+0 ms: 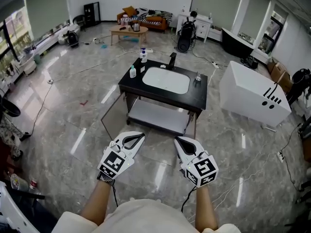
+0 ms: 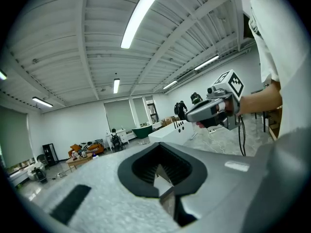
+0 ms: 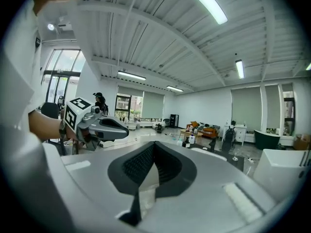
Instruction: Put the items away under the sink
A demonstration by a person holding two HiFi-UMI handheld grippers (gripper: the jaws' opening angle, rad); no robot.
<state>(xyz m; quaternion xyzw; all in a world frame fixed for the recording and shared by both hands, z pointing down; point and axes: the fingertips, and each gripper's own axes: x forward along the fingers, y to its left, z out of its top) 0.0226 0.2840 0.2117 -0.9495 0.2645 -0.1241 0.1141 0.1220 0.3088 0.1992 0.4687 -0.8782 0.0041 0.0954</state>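
Observation:
A black sink table (image 1: 200, 99) with a white basin (image 1: 166, 79) and a black faucet (image 1: 172, 60) stands a few steps ahead on the marble floor. On its left end are a small bottle (image 1: 132, 72) and a white bottle with a blue label (image 1: 143, 55). A small item (image 1: 197, 77) sits on the right of the counter. Below the top is a pale open shelf (image 1: 158, 116). My left gripper (image 1: 139, 136) and right gripper (image 1: 180, 141) are held side by side well short of the table, both shut and empty. Each shows in the other's view: the right gripper (image 2: 214, 111), the left gripper (image 3: 97, 125).
A large white box (image 1: 252, 95) lies on the floor to the right of the table. Cables trail over the floor. At the back are a low wooden table (image 1: 127, 30), a sofa, a black bag (image 1: 184, 40) and white furniture. A panel (image 1: 112, 114) leans at the table's left side.

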